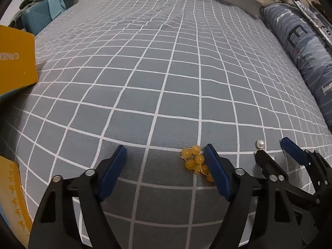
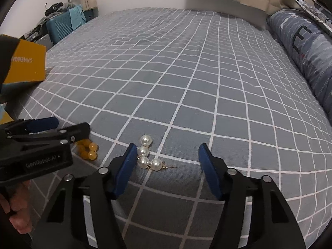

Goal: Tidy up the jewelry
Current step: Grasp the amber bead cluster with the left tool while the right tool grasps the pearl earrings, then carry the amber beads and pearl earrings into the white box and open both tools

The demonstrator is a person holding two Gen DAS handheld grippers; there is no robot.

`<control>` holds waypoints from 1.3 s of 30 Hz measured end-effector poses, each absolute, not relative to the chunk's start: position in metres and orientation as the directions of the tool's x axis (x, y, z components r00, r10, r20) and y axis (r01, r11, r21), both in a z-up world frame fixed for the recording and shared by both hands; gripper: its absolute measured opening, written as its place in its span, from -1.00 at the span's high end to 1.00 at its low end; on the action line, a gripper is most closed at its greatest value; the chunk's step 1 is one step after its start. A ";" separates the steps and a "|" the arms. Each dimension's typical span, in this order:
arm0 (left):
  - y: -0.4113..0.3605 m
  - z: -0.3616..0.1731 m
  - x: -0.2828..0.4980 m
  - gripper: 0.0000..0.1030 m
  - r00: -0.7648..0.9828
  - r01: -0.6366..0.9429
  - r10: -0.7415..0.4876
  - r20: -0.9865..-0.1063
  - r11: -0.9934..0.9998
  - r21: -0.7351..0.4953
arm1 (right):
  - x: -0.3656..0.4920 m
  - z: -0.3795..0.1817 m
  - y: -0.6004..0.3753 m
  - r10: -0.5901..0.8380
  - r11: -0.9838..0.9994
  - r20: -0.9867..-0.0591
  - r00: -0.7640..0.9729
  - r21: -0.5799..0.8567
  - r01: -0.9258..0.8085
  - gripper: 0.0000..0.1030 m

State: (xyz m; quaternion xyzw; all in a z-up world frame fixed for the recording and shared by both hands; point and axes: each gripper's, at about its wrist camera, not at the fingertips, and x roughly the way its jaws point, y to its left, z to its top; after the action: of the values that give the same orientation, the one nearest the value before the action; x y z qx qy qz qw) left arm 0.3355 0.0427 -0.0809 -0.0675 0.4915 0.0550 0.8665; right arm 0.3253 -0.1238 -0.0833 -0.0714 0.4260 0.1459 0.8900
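A cluster of yellow beads lies on the checked bedsheet, just inside my left gripper's right finger; it also shows in the right wrist view. My left gripper is open and empty, low over the sheet. A white pearl piece with a gold pin lies near my right gripper's left finger; one pearl shows in the left wrist view. My right gripper is open and empty, also in the left wrist view.
A yellow box stands at the left edge of the bed, also in the right wrist view. A blue patterned pillow lies along the right side. A teal case sits beyond the far left corner.
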 end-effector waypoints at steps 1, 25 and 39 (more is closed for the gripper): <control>0.043 -0.081 0.335 -0.32 0.512 -0.163 0.031 -0.859 0.985 -0.061 | 0.326 -0.084 -0.123 0.200 0.947 -0.779 0.595 -0.002 -0.321 -0.06; 0.046 -0.054 0.316 0.64 0.546 -0.115 -0.012 -0.838 0.989 -0.089 | 0.333 -0.081 -0.132 0.196 0.963 -0.770 0.607 0.034 -0.268 0.80; 0.046 -0.036 0.306 0.64 0.574 -0.099 -0.024 -0.818 0.990 -0.099 | 0.328 -0.068 -0.134 0.202 0.966 -0.753 0.626 0.045 -0.256 0.80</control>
State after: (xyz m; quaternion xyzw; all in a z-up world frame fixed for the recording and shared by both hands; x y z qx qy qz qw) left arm 0.3062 0.0458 -0.0360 -0.0669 0.4609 0.0211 0.8847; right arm 0.3282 -0.1341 -0.0679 -0.0331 0.4132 0.1270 0.9011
